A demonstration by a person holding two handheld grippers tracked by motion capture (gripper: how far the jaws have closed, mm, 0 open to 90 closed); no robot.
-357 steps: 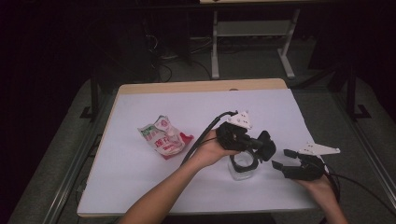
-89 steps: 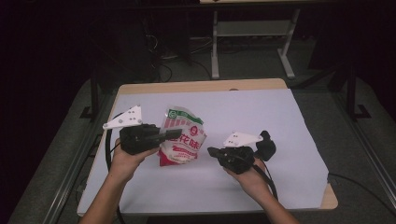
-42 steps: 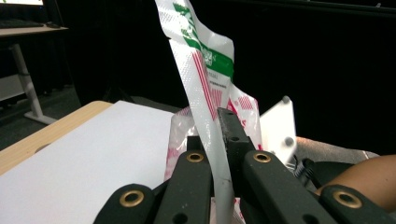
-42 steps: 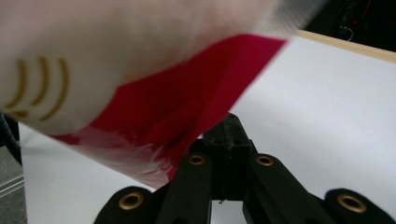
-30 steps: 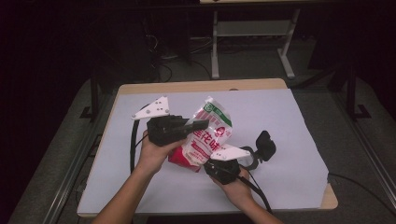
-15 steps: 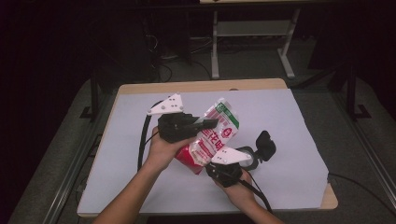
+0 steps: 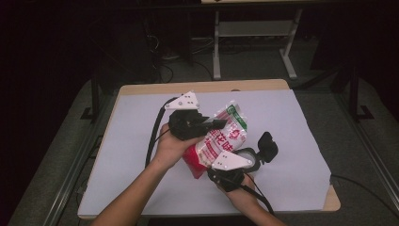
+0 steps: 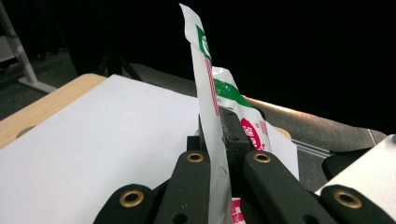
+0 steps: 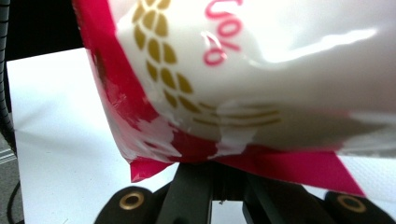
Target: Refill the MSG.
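Observation:
A white and red snack bag (image 7: 222, 136) with a green top hangs tilted above the white-covered table (image 7: 291, 117). My left gripper (image 7: 217, 124) is shut on the bag's upper seam; in the left gripper view the seam (image 8: 205, 93) stands upright between the jaws of the gripper (image 8: 219, 144). Below it, my right gripper (image 7: 214, 165) is shut on the bag's red bottom edge. In the right gripper view that red edge (image 9: 280, 161) sits in the jaws of the gripper (image 9: 217, 175) and the bag (image 9: 261, 70) looms above.
A clear round jar (image 7: 249, 159) with its black lid (image 7: 267, 146) hinged open stands just right of the right gripper. A black cable (image 7: 155, 132) loops from the left gripper. Wooden table edge (image 7: 207, 86) at the back; metal rails flank the table.
The left gripper has carried the bag to the right and raised it more upright. The right gripper stays at the bag's bottom edge, near the jar.

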